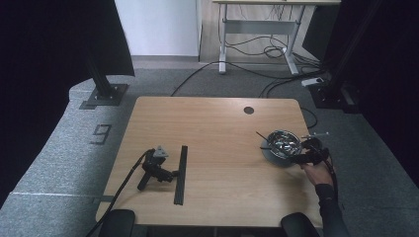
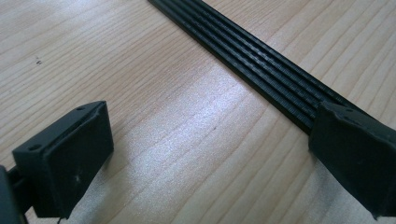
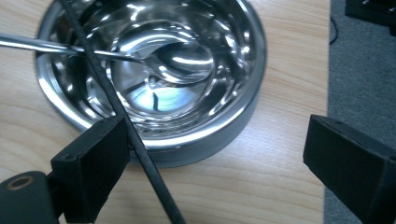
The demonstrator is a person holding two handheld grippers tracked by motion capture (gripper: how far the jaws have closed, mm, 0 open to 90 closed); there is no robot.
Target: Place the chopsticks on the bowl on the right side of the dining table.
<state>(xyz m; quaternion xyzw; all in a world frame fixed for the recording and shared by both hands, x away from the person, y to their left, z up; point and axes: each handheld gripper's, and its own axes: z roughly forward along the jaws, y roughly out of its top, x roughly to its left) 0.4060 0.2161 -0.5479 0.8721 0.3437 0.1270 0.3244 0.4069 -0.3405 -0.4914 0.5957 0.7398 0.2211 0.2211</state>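
A shiny steel bowl (image 1: 296,140) (image 3: 252,56) stands near the table's right edge. A metal spoon (image 3: 182,60) lies in it, and a thin black stick (image 1: 261,135) (image 3: 107,93) rests slanting across its rim. A hand holds my right gripper (image 1: 302,151) (image 3: 215,168) just in front of the bowl; its jaws stand wide apart, and the stick runs along the inner face of the left one. My left gripper (image 1: 170,170) (image 2: 210,154) lies on the table with no hand on it, jaws wide apart. A black ribbed strip (image 1: 180,175) (image 2: 261,65) passes under its right jaw.
The wooden table (image 1: 217,128) has a round cable hole (image 1: 248,110) at the back right. The left gripper's cable (image 1: 121,190) trails off the front left edge. Black stands (image 1: 104,91) rise from grey carpet on both sides, with floor cables behind.
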